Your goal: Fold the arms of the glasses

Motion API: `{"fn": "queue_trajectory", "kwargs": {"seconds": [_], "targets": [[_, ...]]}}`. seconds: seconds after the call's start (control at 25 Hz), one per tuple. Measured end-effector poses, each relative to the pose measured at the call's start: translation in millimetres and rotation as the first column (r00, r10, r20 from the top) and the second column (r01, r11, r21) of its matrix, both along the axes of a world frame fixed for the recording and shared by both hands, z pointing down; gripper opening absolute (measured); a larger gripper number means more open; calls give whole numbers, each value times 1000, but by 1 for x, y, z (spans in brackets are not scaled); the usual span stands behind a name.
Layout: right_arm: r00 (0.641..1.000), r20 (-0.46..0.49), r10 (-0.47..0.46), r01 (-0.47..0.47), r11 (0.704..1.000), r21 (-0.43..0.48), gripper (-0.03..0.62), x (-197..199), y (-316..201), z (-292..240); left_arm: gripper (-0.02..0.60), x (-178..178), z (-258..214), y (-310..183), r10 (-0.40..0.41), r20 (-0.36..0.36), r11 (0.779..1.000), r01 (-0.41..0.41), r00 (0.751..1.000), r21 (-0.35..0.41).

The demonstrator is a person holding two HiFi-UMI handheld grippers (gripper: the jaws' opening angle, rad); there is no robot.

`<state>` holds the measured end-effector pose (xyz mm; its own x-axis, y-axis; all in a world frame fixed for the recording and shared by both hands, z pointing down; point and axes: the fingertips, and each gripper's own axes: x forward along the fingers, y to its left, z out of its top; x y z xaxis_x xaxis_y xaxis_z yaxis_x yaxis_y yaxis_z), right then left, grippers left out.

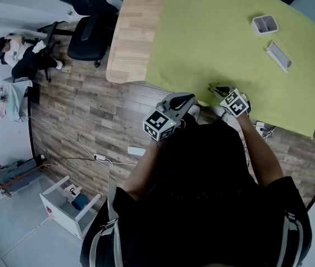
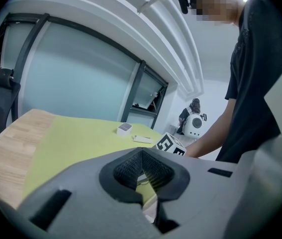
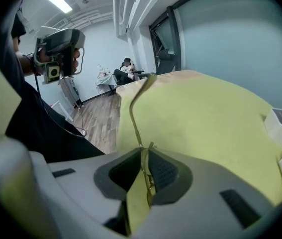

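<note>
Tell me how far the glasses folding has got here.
Done: the glasses are off the table, clamped in the right gripper. In hand: the left gripper hangs beside the table, jaws close together with nothing between them, not yet on an arm. Left: one arm sticks out straight, unfolded; the other arm cannot be seen, so at least one fold remains.
</note>
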<state>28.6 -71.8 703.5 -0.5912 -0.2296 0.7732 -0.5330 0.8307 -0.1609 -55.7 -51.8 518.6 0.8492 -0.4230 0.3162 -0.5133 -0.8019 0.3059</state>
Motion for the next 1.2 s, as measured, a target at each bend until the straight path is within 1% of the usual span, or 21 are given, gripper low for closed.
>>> {"fn": "queue_trajectory", "kwargs": {"seconds": [0.16, 0.32, 0.52, 0.76, 1.0, 1.2], "targets": [[999, 34, 13, -13, 1000, 16, 37, 1, 0, -14, 18, 6, -4, -3, 8, -35, 1000, -8, 999, 5], [999, 48, 25, -26, 999, 21, 37, 4, -2, -27, 18, 9, -2, -6, 16, -19, 1000, -16, 1000, 6], [997, 68, 23, -26, 999, 42, 37, 4, -5, -41, 18, 11, -1, -10, 16, -29, 1000, -16, 999, 6], [993, 116, 9, -13, 1000, 27, 38, -4, -7, -58, 18, 9, 3, -15, 0, -34, 1000, 0, 999, -2], [992, 124, 1, -6, 999, 35, 38, -3, -14, -67, 18, 8, 4, -20, -16, -39, 1000, 16, 999, -1], [985, 173, 20, -24, 1000, 18, 38, -3, -20, -78, 18, 9, 5, -23, -18, -45, 1000, 18, 999, 2]]}}
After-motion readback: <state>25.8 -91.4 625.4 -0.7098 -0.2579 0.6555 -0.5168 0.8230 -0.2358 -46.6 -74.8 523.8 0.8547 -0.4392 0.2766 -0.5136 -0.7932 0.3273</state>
